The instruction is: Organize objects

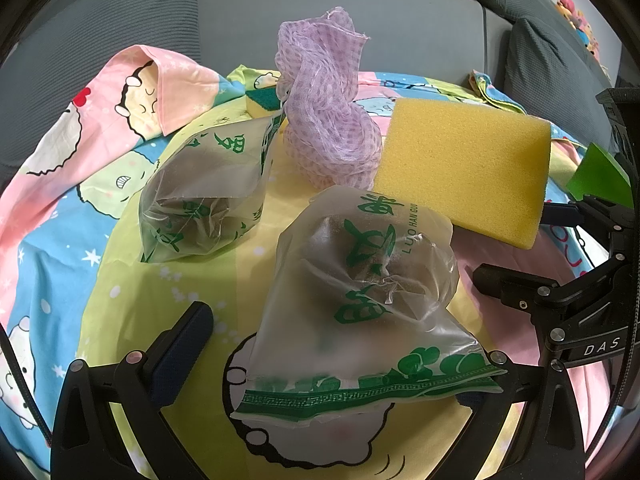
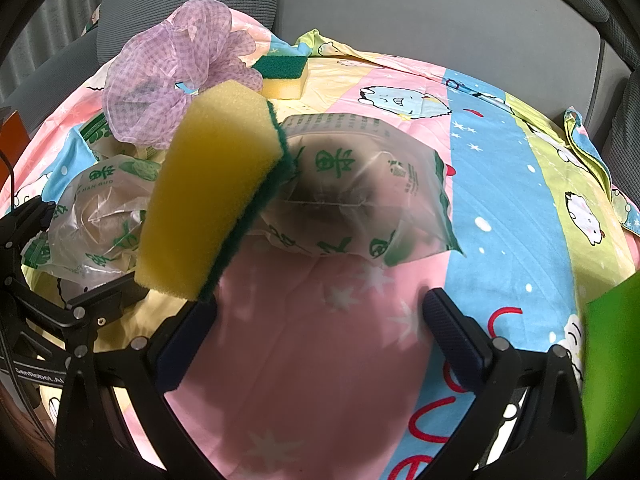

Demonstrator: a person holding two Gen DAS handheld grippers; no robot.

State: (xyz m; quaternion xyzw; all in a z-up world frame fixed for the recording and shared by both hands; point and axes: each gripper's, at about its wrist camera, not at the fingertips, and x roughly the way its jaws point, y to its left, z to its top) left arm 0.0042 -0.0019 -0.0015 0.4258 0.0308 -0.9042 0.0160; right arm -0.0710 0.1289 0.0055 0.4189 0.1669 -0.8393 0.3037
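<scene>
A frosted plastic bag with green print (image 1: 360,300) lies between the wide-apart fingers of my left gripper (image 1: 340,360), which is open; the bag hides its right finger. A second printed bag (image 1: 204,196) lies further left. A crumpled purple checked cloth (image 1: 328,120) stands behind them. A yellow sponge with a green scouring side (image 2: 212,200) is tilted on edge just past the left finger of my right gripper (image 2: 320,320). That gripper is open and not clamped on the sponge. A smaller sponge (image 2: 284,74) lies at the back.
Everything rests on a cartoon-print sheet (image 2: 500,200) in pink, blue and yellow. Grey sofa cushions (image 1: 120,20) rise behind it. A green object (image 2: 608,360) is at the right edge, an orange one (image 2: 12,132) at the far left.
</scene>
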